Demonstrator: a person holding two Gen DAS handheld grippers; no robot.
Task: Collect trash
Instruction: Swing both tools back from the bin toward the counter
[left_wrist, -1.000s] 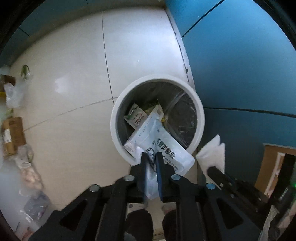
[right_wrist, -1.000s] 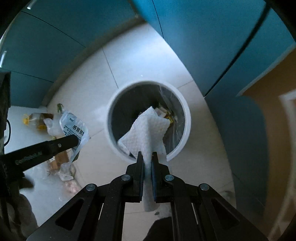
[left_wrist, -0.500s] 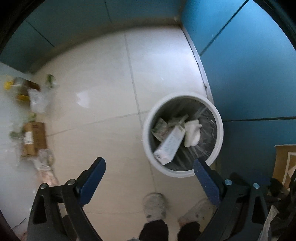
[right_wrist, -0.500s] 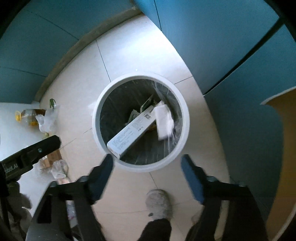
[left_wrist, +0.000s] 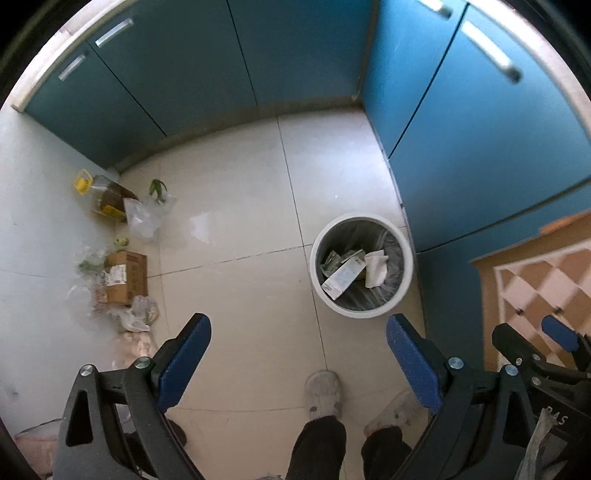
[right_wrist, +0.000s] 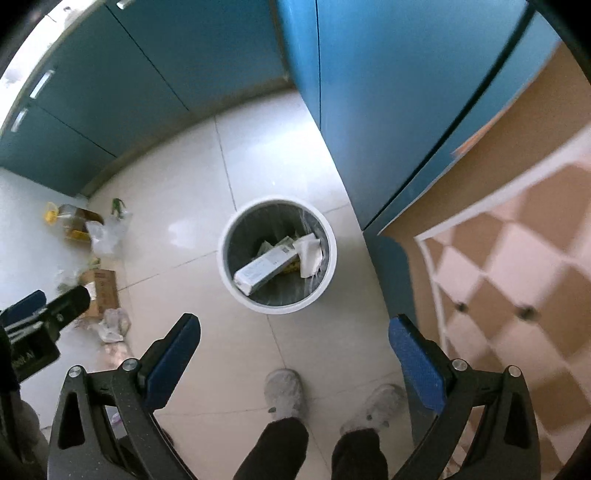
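The bin (left_wrist: 361, 312) stands on the floor (left_wrist: 236, 229) just beside the cabinets (left_wrist: 480, 147), holding a box (left_wrist: 341, 277) with a tissue (left_wrist: 376, 267) at its right, while a carton (left_wrist: 125, 277), bottle (left_wrist: 99, 192) and bags (left_wrist: 144, 218) lie well apart to the left.

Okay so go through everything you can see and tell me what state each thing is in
left hand-held gripper: open, empty.
right hand-held gripper: open, empty.
trash bin: upright, uncovered, partly filled.
long white box: in the bin, lying tilted.
white tissue: in the bin, crumpled.
cardboard box: on the floor.
oil bottle: on the floor, lying down.
cabinet doors: closed.
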